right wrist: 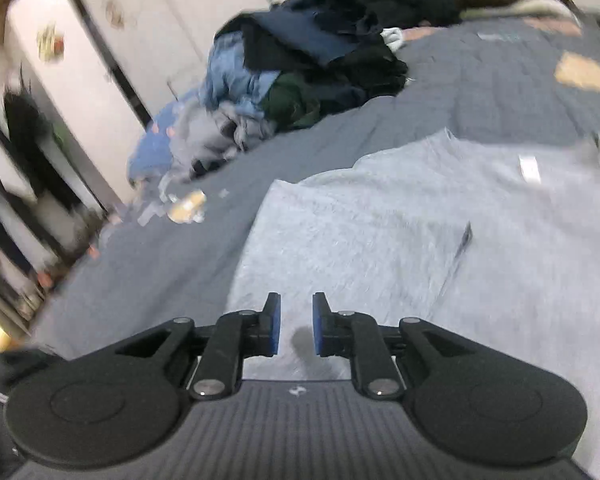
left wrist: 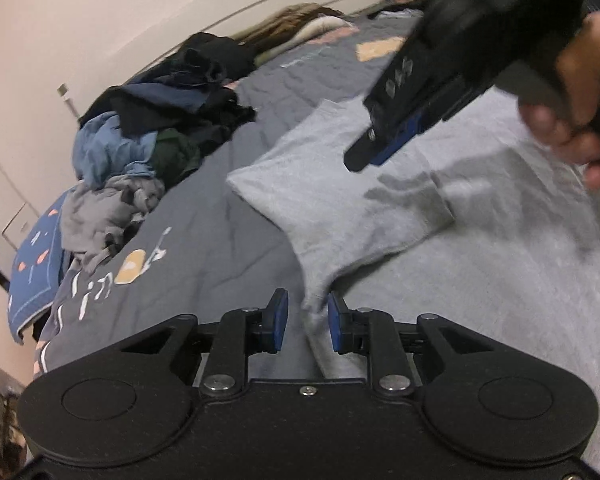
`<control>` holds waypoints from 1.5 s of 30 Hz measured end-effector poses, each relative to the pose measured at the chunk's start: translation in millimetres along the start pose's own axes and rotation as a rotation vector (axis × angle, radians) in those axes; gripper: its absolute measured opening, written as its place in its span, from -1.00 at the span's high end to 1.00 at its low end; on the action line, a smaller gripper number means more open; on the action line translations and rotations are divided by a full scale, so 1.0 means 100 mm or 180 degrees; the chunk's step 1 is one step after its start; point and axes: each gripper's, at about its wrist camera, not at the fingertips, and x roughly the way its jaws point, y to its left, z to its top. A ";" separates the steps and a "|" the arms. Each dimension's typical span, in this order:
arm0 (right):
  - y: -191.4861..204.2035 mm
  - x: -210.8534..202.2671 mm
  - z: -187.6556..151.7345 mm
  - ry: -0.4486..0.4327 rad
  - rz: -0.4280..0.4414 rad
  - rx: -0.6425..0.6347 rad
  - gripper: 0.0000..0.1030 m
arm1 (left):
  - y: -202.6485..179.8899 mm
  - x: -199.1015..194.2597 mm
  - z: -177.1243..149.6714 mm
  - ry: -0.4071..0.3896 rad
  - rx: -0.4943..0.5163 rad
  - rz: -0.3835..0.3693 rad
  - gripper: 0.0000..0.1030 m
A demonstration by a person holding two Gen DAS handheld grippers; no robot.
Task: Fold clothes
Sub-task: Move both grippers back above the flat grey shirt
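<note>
My left gripper stands parted around a pulled-up corner of the grey shirt, which lies on the bed's quilt; contact looks doubtful. My right gripper hovers parted over it, 2 pads empty.

Likely a bedroom; quilted bed; clothes heap

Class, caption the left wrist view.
Left hand-held gripper straddles a grey shirt corner, jaws apart, on the bed.

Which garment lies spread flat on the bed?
The light grey shirt; the other clothes sit crumpled in a pile beside the wall.
</note>
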 end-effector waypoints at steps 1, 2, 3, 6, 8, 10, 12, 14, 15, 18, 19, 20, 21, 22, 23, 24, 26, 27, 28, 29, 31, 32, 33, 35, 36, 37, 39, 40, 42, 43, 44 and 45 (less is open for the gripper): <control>0.00 -0.05 -0.05 -0.0024 0.0020 0.0035 0.65 | -0.02 0.02 -0.01 0.0016 0.0027 -0.0002 0.56; 0.01 -0.08 -0.10 -0.0011 0.0006 0.0013 0.61 | -0.04 0.03 -0.01 0.0033 0.0052 -0.0003 0.56; 0.03 -0.06 -0.15 0.0064 -0.0032 -0.0070 0.60 | -0.04 0.05 -0.03 0.0057 0.0061 0.0008 0.56; 0.02 0.04 -0.27 0.0269 -0.0276 -0.0294 0.58 | -0.02 0.06 -0.05 0.0110 0.0042 0.0028 0.56; 0.02 0.01 -0.30 0.0274 -0.0336 -0.0315 0.59 | 0.01 0.04 -0.06 0.0134 0.0013 0.0013 0.56; 0.02 -0.07 -0.31 0.0232 -0.0350 -0.0292 0.57 | 0.06 0.02 -0.06 0.0150 -0.0047 -0.0016 0.54; 0.03 -0.15 -0.32 0.0190 -0.0364 -0.0268 0.57 | 0.15 -0.03 -0.02 0.0097 -0.0224 -0.0042 0.52; 0.03 -0.23 -0.33 0.0148 -0.0377 -0.0244 0.53 | 0.26 -0.08 0.02 0.0036 -0.0462 -0.0071 0.43; 0.03 -0.27 -0.34 0.0127 -0.0384 -0.0233 0.50 | 0.29 -0.10 0.04 0.0012 -0.0555 -0.0085 0.40; 0.04 -0.38 -0.36 0.0064 -0.0404 -0.0197 0.46 | 0.32 -0.13 0.13 -0.0068 -0.0716 -0.0118 0.13; 0.04 -0.42 -0.36 0.0043 -0.0411 -0.0185 0.46 | 0.32 -0.15 0.16 -0.0096 -0.0774 -0.0144 0.07; 0.01 -0.51 -0.36 -0.0024 -0.0398 -0.0106 0.45 | 0.33 -0.16 0.18 -0.0124 -0.0836 -0.0174 0.06; -0.05 -0.66 -0.36 -0.0147 -0.0376 0.0046 0.44 | 0.33 -0.18 0.21 -0.0149 -0.0911 -0.0224 0.06; -0.12 -0.82 -0.36 -0.0265 -0.0399 0.0167 0.42 | 0.33 -0.20 0.24 -0.0176 -0.0983 -0.0267 0.04; -0.19 -1.00 -0.37 -0.0382 -0.0451 0.0256 0.39 | 0.33 -0.23 0.27 -0.0227 -0.1084 -0.0322 0.00; -0.25 -1.17 -0.37 -0.0484 -0.0520 0.0299 0.36 | 0.33 -0.25 0.29 -0.0286 -0.1189 -0.0382 -0.03; -0.35 -1.50 -0.40 -0.0645 -0.0725 0.0285 0.09 | 0.34 -0.28 0.34 -0.0372 -0.1470 -0.0569 -0.05; -0.41 -1.68 -0.41 -0.0721 -0.0845 0.0255 0.05 | 0.34 -0.28 0.37 -0.0399 -0.1613 -0.0678 -0.05; -0.48 -1.86 -0.43 -0.0788 -0.0960 0.0216 -0.01 | 0.33 -0.29 0.39 -0.0425 -0.1748 -0.0781 -0.05; -0.56 -2.01 -0.46 -0.0842 -0.1056 0.0184 -0.10 | 0.30 -0.29 0.42 -0.0452 -0.1829 -0.0848 -0.05; -0.72 -2.25 -0.48 -0.0896 -0.1241 0.0143 -0.23 | 0.22 -0.29 0.48 -0.0494 -0.1992 -0.0985 -0.06; -0.82 -2.34 -0.50 -0.0931 -0.1342 0.0137 -0.31 | 0.17 -0.28 0.52 -0.0509 -0.2059 -0.1041 -0.07; -0.92 -2.44 -0.52 -0.0977 -0.1442 0.0144 -0.35 | 0.13 -0.28 0.56 -0.0530 -0.2103 -0.1098 -0.07; -1.11 -2.55 -0.55 -0.1041 -0.1519 0.0188 -0.46 | 0.02 -0.29 0.64 -0.0559 -0.2165 -0.1190 -0.09; -1.20 -2.59 -0.56 -0.1063 -0.1540 0.0228 -0.48 | -0.03 -0.30 0.68 -0.0560 -0.2162 -0.1196 -0.10; -1.29 -2.62 -0.56 -0.1077 -0.1560 0.0289 -0.50 | -0.10 -0.31 0.72 -0.0556 -0.2157 -0.1187 -0.12; -1.45 -2.68 -0.58 -0.1088 -0.1590 0.0408 -0.52 | -0.22 -0.34 0.79 -0.0566 -0.2152 -0.1177 -0.13; -1.53 -2.70 -0.58 -0.1060 -0.1590 0.0455 -0.53 | -0.27 -0.35 0.82 -0.0571 -0.2179 -0.1185 -0.15; -1.65 -2.74 -0.56 -0.1054 -0.1627 0.0510 -0.53 | -0.36 -0.36 0.82 -0.0542 -0.2274 -0.1196 -0.16; -1.70 -2.78 -0.55 -0.1076 -0.1659 0.0549 -0.53 | -0.39 -0.37 0.80 -0.0521 -0.2325 -0.1202 -0.16; -1.76 -2.83 -0.56 -0.1117 -0.1691 0.0629 -0.53 | -0.43 -0.38 0.79 -0.0498 -0.2377 -0.1207 -0.16; -1.84 -2.87 -0.57 -0.1161 -0.1693 0.0760 -0.53 | -0.46 -0.39 0.78 -0.0474 -0.2425 -0.1212 -0.16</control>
